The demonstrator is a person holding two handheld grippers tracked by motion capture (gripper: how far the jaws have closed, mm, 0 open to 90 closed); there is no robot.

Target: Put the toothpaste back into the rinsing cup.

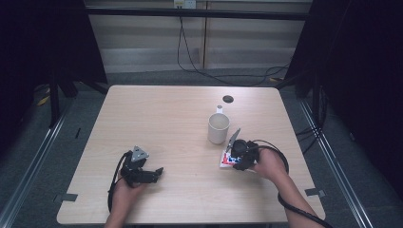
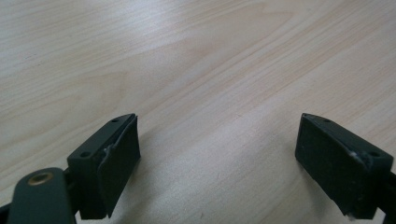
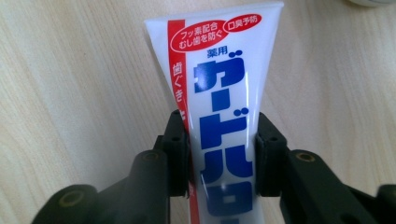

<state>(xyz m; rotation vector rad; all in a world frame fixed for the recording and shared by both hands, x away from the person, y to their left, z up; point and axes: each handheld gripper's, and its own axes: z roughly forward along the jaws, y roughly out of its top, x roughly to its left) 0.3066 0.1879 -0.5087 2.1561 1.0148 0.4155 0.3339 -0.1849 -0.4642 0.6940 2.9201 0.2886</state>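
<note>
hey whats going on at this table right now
A person works at a wooden table with a hand-held tool in each hand. The right tool is clamped on a white toothpaste tube with blue and red lettering, lying on the table close to a cream mug. The left tool rests open over bare tabletop, holding nothing.

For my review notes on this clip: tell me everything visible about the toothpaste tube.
The toothpaste tube is white, glossy soft plastic, with a red stripe down one side, red label ovals and large blue Japanese lettering. Its flat crimped end points away from the camera. It lies on the wooden table, near the cream mug. The right claw is shut on it, one pad pressing each side of its body.
</note>
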